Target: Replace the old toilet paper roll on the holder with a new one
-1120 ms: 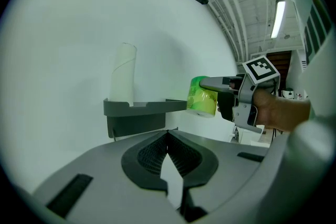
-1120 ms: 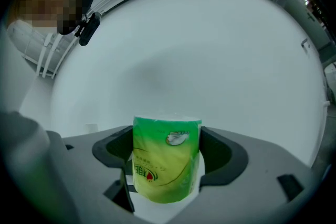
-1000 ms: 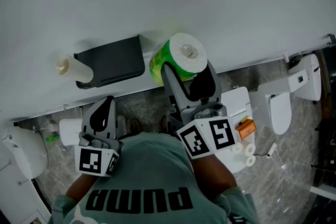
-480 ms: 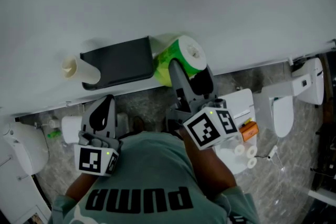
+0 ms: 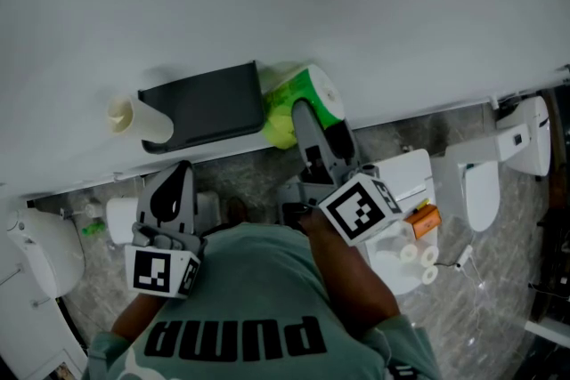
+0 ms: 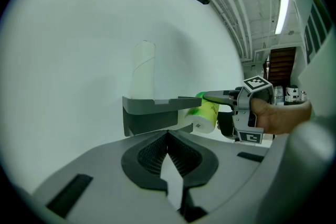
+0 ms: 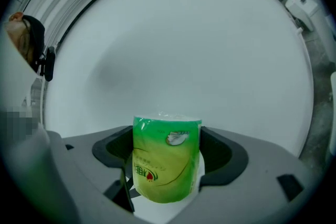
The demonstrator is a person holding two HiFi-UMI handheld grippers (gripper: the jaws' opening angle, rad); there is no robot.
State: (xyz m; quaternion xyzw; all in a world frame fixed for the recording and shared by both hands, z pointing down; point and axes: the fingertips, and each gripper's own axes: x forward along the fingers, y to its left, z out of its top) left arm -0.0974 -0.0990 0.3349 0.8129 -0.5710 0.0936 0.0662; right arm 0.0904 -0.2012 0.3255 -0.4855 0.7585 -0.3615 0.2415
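Only the right gripper view shows the grasp head-on: the right gripper (image 7: 167,168) has both jaws clamped on the sides of the new roll (image 7: 167,160). The roll sits wrapped in green film, upright between them, with its top standing above the jaw tips and bare wall behind it. The head view adds what that view lacks. There the dark holder (image 5: 203,105) is fixed to the wall, and the wrapped roll lies just beside its right end. The pale old roll (image 5: 130,117) pokes out at its left end. From the left gripper view the new roll appears side-on, close against the holder's end; whether they touch cannot be told. The left gripper (image 5: 169,191) hangs lower, well apart from the holder, its jaws pressed together with nothing between them. In the head view a gripper finger (image 5: 308,127) covers part of the roll, and the holder's cover hides whatever bar lies beneath it.
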